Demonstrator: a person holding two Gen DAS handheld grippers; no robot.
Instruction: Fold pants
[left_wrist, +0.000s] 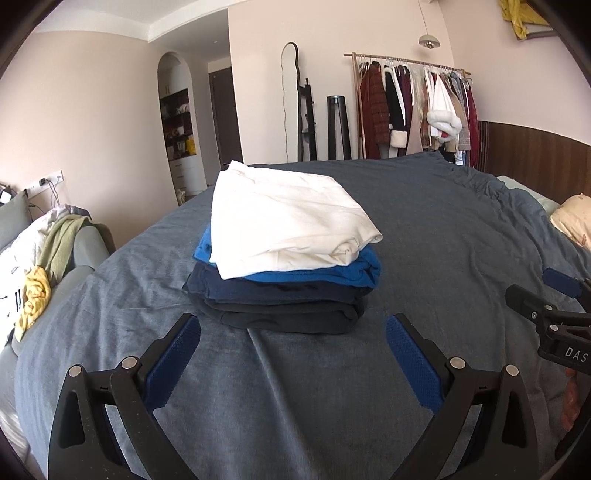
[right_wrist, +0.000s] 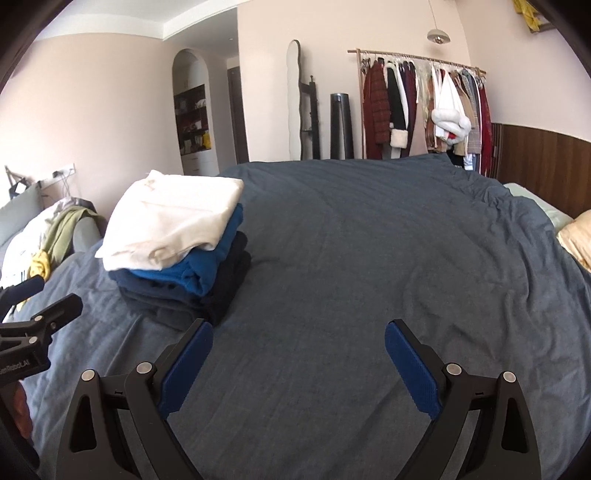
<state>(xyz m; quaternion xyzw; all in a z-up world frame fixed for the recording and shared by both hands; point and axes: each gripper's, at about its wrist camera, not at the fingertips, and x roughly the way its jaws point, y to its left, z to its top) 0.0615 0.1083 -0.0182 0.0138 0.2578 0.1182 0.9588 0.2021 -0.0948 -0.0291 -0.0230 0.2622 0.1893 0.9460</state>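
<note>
A stack of folded clothes sits on the grey-blue bedspread. Folded white pants lie on top, over a bright blue piece, a navy one and dark ones. My left gripper stands open just in front of the stack, nothing between its blue pads. In the right wrist view the stack lies ahead to the left. My right gripper is open over bare bedspread, its left finger close to the stack's near corner. Each gripper shows at the edge of the other's view.
A sofa piled with white, green and yellow clothes stands left of the bed. A clothes rack, a wavy mirror and a dark column stand behind the bed. A pale pillow lies at the right by the wooden headboard.
</note>
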